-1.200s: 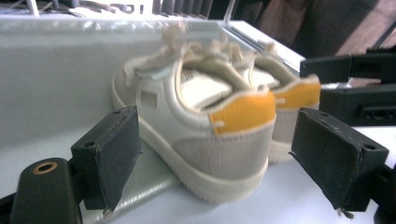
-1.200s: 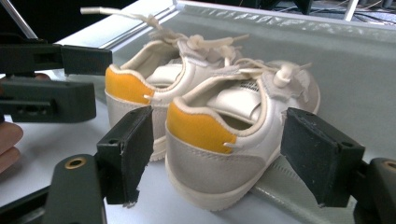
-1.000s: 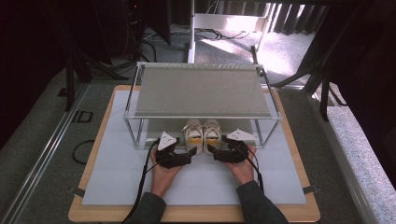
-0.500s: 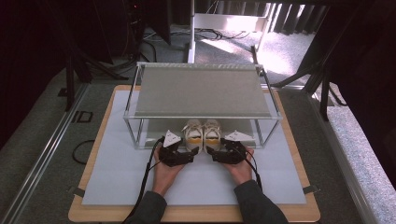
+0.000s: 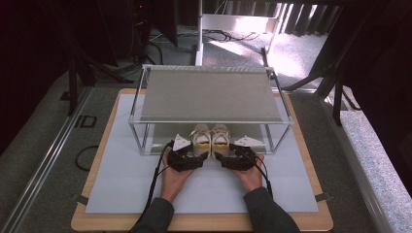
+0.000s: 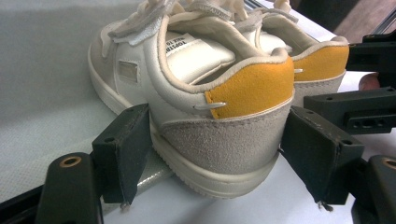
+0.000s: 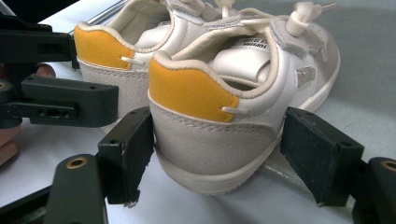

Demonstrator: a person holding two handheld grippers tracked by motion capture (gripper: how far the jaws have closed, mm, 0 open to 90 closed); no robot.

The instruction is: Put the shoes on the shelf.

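A wooden table carries a white mat; on the mat stands a metal-framed shelf rack, a pair of white-and-yellow sneakers at its lower tier's front edge.

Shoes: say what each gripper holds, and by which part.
Left gripper, jaws just closing, brackets left shoe at the heel; right gripper brackets right shoe likewise. Pressing: cannot tell.

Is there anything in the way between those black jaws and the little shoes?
Nothing visible. The left gripper has its jaws on both sides of the left shoe heel and has just been closing. The right gripper flanks the right shoe the same way.
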